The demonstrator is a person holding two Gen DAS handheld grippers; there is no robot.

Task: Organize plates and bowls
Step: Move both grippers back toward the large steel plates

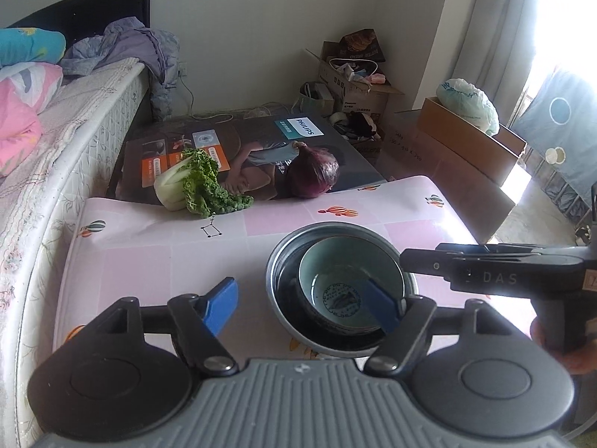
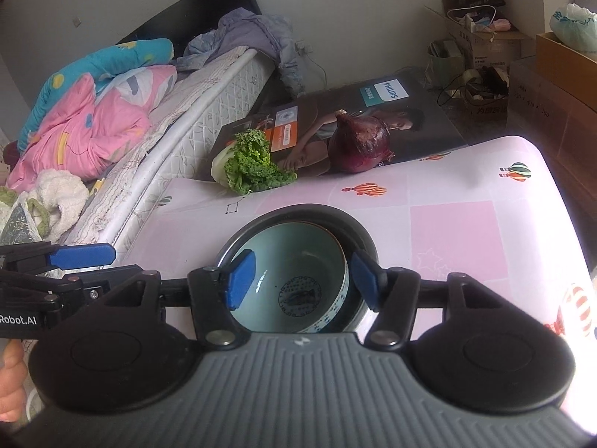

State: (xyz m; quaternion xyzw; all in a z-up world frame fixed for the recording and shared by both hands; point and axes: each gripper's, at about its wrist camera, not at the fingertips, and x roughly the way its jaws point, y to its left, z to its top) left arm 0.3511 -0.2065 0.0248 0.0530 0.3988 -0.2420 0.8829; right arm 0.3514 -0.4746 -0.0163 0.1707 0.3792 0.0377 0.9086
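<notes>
A pale green ceramic bowl (image 1: 347,283) is being kept nested inside a metal bowl (image 1: 283,261) on the pink tablecloth (image 1: 149,261). The left gripper (image 1: 302,308) and right gripper (image 2: 302,280) are both being held wide, gripping nothing, jaws hanging over the bowls.

Two nested bowls: one ceramic bowl (image 1: 350,291) inside one metal bowl (image 1: 283,283); one cabbage (image 1: 194,183); one onion (image 1: 315,173).
</notes>
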